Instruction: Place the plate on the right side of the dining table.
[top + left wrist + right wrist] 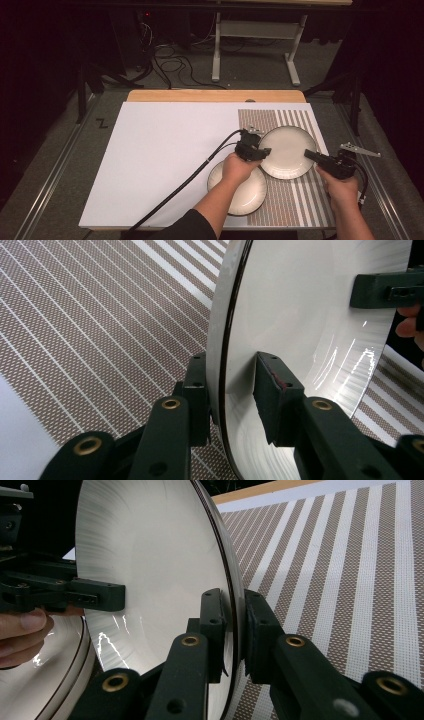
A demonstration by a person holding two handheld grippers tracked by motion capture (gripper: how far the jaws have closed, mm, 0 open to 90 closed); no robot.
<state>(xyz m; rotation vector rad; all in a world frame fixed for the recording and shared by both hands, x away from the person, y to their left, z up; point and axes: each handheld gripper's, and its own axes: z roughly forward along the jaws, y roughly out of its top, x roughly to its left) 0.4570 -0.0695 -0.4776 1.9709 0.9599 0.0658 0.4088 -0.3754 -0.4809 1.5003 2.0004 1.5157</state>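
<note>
A white plate (287,150) with a dark rim lies over the brown striped placemat (295,200), its near-left edge overlapping a second white plate (250,196). My left gripper (265,151) straddles the upper plate's left rim. In the left gripper view the outer jaw touches the underside of that plate (300,305), and the inner jaw stands a little off it, so the left gripper (227,385) is open. My right gripper (307,154) is at the opposite rim. In the right gripper view it (234,625) is shut tight on the plate (150,555).
The placemat (350,580) covers the right part of a white board (165,160) on a wooden table. The second plate (30,680) sits under my left hand. Cables and a table frame (255,50) lie on the floor beyond the table.
</note>
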